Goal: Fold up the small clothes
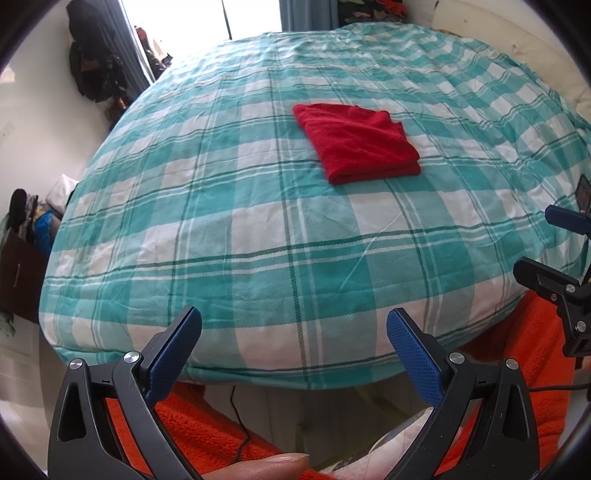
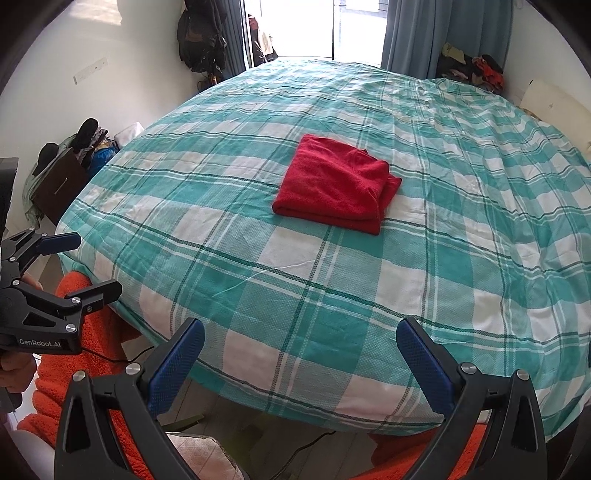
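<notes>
We see a big bed that fills most of both views. It has a teal and white checked cover with thin dark green lines, and the cover has small wrinkles in it.

Behind the bed there is a bright window with blue curtains beside it. Dark clothes hang in the corner by the white wall.

Down at the near edge of the bed we see fuzzy orange cloth on both sides, below the grippers.

In the middle of the bed lies a red cloth. It is folded into a neat square with a few layers, and the thick folded edge faces us. It rests flat on the cover, well apart from both grippers.

Our left gripper hangs over the near edge of the bed. Its jaws are spread wide and hold nothing. The blue pads have a bumpy skin. We can see a thumb at the bottom of the left view.

Our right gripper is also over the near edge. Its jaws are spread wide too, with nothing between them.

Each gripper shows at the side of the other view, so they sit side by side.
</notes>
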The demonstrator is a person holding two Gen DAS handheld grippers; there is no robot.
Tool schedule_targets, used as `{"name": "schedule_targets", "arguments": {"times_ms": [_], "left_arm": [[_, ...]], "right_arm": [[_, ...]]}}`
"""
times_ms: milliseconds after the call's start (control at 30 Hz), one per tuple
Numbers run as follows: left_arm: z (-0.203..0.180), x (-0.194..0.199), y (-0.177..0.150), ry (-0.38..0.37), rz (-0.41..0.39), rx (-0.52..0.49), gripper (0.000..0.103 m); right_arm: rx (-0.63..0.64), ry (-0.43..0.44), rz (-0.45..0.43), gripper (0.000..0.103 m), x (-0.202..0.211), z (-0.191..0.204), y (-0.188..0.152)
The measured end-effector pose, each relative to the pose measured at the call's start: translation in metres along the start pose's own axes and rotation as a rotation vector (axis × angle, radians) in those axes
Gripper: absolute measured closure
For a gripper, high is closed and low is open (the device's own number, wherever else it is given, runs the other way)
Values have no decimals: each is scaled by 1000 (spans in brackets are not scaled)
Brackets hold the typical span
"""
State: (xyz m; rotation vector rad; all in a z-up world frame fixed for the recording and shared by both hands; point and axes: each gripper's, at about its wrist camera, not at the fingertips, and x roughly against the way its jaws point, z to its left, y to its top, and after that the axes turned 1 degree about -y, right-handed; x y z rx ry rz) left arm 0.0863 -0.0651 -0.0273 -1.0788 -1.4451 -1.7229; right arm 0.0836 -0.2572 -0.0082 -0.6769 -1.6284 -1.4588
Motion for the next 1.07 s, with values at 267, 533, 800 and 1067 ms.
{"name": "schedule_targets", "arguments": {"times_ms": [267, 533, 800, 1067], "left_arm": [[-1, 7, 1, -3, -1, 3, 2], [-4, 12, 4, -23, -11, -9, 2], [-7, 11, 4, -22, -11, -15, 2], [-5, 14, 1, 0, -48, -5, 2]], "right_arm": [[58, -26, 9, 0, 4, 9, -2], [49, -38, 20, 0, 3, 6, -3], [27, -53, 28, 1, 2, -2, -7], [20, -58, 33, 0, 1, -3, -9]]}}
